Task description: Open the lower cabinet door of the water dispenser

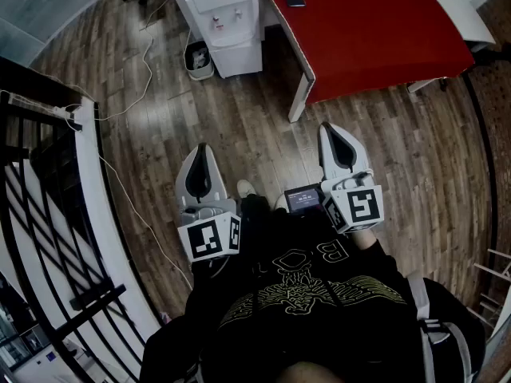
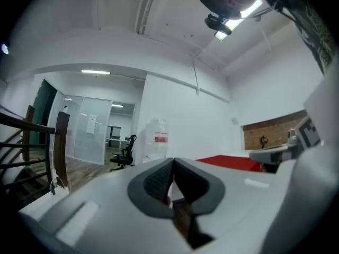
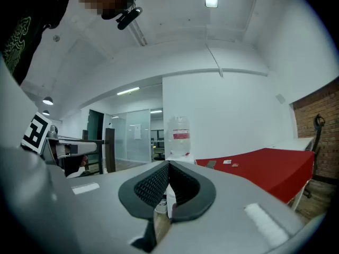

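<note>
The dispenser [image 1: 222, 22] stood well ahead of you, just beside the red tabletop [image 1: 375, 30], its door [image 1: 239, 61] untouched. Your left gripper [image 1: 202, 150] and right gripper [image 1: 332, 128] fingers were clenched, empty. Arriving shut, you'd likely bump the door; the bin [image 1: 199, 58] could block its swing.

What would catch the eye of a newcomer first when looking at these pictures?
The bright red table at the upper right of the head view stands out against the dark wooden floor. Next come the left gripper and the right gripper, both white, held level with jaws shut and empty. The white water dispenser stands beyond them, left of the table.
</note>
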{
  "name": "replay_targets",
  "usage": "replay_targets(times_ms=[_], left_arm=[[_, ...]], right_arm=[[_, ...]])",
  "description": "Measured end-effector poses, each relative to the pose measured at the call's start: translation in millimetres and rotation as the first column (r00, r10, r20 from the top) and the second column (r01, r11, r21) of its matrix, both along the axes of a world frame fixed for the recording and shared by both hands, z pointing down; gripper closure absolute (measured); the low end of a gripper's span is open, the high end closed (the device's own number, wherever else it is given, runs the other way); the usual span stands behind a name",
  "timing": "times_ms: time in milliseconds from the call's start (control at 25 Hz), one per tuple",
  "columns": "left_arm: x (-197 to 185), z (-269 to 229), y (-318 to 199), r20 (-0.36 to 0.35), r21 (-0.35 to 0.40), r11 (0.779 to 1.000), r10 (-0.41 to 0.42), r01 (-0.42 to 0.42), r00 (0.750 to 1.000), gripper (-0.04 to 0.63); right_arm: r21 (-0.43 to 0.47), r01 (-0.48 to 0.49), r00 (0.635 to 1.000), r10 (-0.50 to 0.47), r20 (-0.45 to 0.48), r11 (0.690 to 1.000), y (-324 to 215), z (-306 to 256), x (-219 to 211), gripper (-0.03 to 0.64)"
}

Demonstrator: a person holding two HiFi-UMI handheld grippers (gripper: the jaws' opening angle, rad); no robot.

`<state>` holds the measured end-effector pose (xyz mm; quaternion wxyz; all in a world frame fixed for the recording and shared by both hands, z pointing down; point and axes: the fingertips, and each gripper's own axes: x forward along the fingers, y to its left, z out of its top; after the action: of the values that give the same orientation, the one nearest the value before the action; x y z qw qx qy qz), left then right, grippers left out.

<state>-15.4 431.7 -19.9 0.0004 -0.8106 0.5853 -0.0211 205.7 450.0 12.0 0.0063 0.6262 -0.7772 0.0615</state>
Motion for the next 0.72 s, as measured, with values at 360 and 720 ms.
replay_targets(times_ms=[360,720], left_arm=[[-26.1,-8.7,-50.1,-0.016,0.010,1.000,0.012,-0.012,1.000,0.588],[-47.8,-8.4,-79.5,-0.058,-0.005,0.999,0.039,-0.039,0.998,0.588]], right_arm=[[0.025,-0.035,0.999,0.035,-0.010,0.999,-42.7,-15.0,-21.4,0.618],[0.055,-0.060,0.995,0.064,-0.071,0.997,-66.9,-26.9,-41.5,0.618]])
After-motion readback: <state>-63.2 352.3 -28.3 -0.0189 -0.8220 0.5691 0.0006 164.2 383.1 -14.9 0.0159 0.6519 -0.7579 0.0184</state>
